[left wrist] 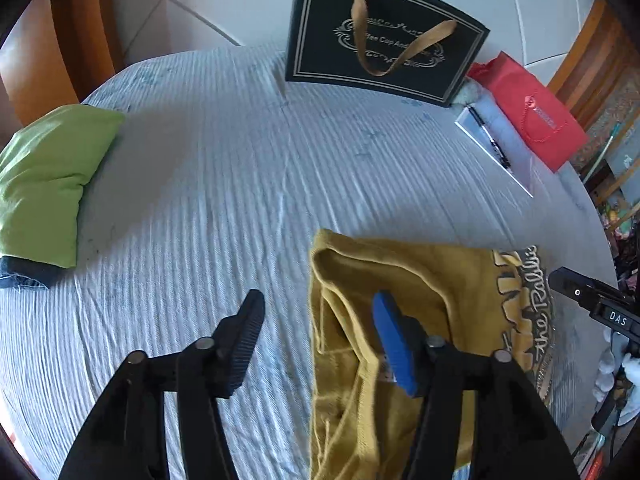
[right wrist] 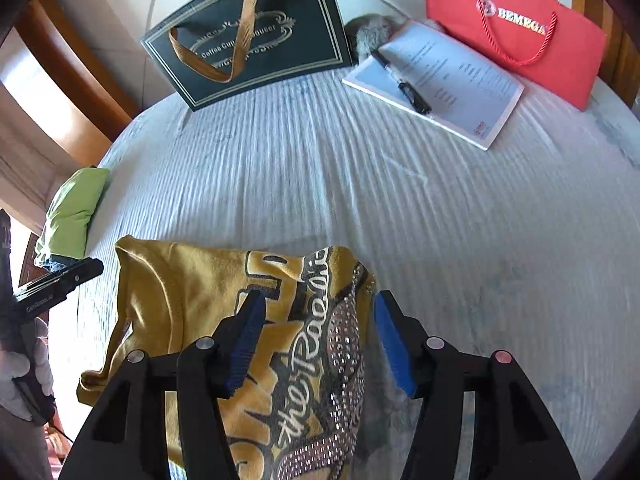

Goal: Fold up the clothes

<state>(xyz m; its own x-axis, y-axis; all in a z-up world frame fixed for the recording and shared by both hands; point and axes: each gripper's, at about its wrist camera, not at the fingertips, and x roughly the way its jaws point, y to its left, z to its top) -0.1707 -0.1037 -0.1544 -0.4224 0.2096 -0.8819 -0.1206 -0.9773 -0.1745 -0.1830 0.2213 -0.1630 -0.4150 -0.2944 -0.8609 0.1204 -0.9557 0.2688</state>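
Observation:
A mustard-yellow printed shirt (left wrist: 432, 288) lies folded on the striped bedspread (left wrist: 240, 152). In the left wrist view my left gripper (left wrist: 320, 304) stands open over the shirt's left edge, one finger above the bedspread, the other above the cloth, nothing pinched. In the right wrist view the same shirt (right wrist: 192, 292) shows its studded print. My right gripper (right wrist: 318, 304) stands open astride the shirt's right edge, pads clear of the cloth. The other gripper's body (right wrist: 60, 284) shows at the left, held by a gloved hand (right wrist: 24, 364).
A folded green garment (left wrist: 44, 176) on blue denim lies at the left edge. A black gift bag (left wrist: 380, 36), a red gift bag (right wrist: 516, 28) and a notebook (right wrist: 452, 80) with a pen (right wrist: 404, 84) stand at the back. Wooden bed frame surrounds the bedspread.

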